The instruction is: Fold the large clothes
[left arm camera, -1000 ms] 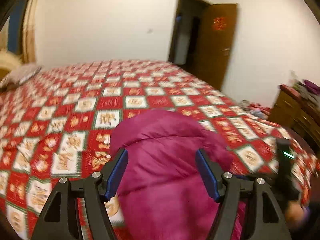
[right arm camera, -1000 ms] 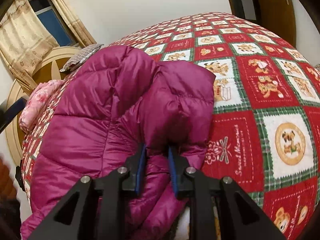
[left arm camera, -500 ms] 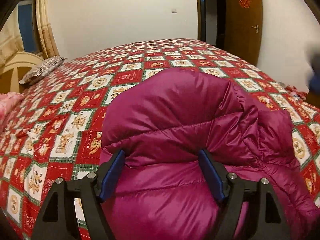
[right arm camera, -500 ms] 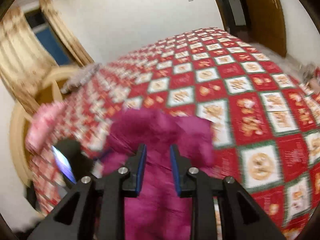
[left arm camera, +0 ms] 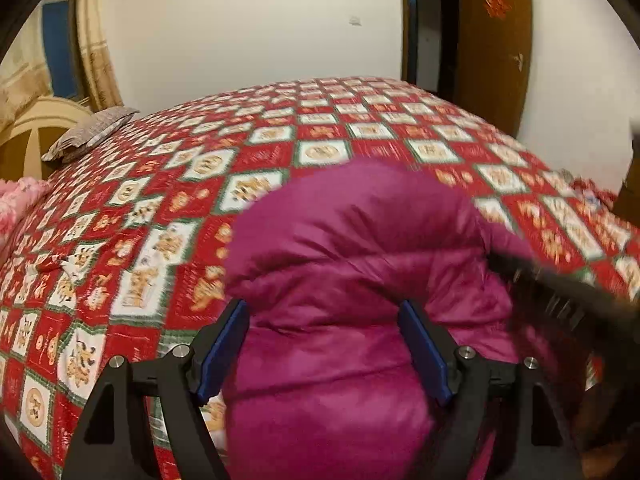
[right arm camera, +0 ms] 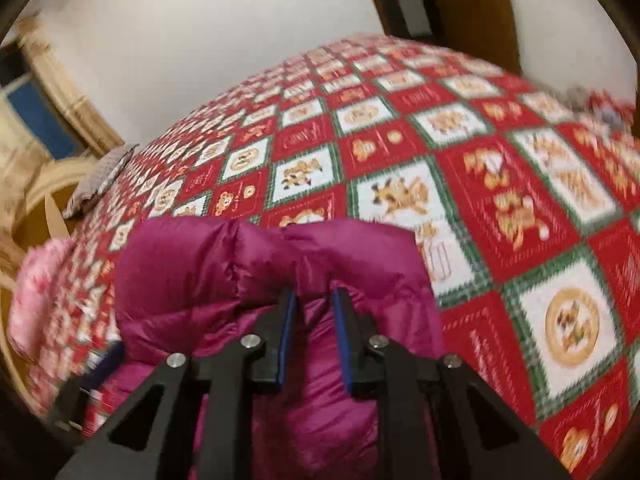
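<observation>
Lay bunched on the near part of the bed (left arm camera: pixel 320 152): a magenta puffer jacket (left arm camera: pixel 352 264), heaped on the red patchwork quilt (right arm camera: pixel 500 208) rather than spread flat. Straddled by the left tool (left arm camera: pixel 324 344), jaws set wide to either side of a thick padded roll, blue pads just beside the fabric with no clear squeeze; likely parked there to steady the bulk or ready a wide bite. Pinched by the right tool (right arm camera: pixel 314 336), jaws narrow and closing, a ridge of the jacket caught between the pads near its far folded edge, probably to drag that layer over. Seen further off: a grey pillow (left arm camera: pixel 92 132) and pink bedding (right arm camera: pixel 40 292) by the headboard, curtains, a brown door (left arm camera: pixel 496 40). Crossed the lower right of the left view: a dark blurred shape, too smeared to identify, possibly the other rig. Open quilt beyond the jacket, nothing in the fold's way.
</observation>
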The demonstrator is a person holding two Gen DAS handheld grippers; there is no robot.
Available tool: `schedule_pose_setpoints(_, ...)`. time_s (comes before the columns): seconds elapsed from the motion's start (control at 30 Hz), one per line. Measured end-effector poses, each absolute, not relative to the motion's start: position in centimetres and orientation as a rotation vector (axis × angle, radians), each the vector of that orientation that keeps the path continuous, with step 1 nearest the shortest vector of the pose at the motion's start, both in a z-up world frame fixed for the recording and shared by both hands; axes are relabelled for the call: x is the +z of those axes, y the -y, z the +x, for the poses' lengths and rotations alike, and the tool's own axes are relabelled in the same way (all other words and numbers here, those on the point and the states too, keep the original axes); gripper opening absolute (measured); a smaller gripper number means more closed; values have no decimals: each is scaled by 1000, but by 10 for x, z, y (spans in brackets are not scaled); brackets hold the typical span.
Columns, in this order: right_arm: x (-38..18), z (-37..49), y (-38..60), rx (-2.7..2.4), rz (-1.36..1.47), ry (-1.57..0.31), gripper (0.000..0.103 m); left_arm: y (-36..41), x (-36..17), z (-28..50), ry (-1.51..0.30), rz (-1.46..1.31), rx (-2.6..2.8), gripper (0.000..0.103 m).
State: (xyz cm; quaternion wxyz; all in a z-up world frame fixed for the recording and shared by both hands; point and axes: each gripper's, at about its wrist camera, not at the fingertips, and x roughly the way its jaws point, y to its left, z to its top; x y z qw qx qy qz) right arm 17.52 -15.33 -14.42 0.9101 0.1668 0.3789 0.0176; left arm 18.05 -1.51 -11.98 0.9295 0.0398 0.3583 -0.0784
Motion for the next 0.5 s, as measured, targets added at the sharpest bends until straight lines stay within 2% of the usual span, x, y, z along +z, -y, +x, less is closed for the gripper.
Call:
schedule_pose_setpoints(0.17,-159,185,146,60,255,-787,21,7,-105,218,-728,78,-89,79)
schedule_pose_setpoints(0.5,-171,191,152,122,307,-828,22,24,-150,265,-810,131,-33,84)
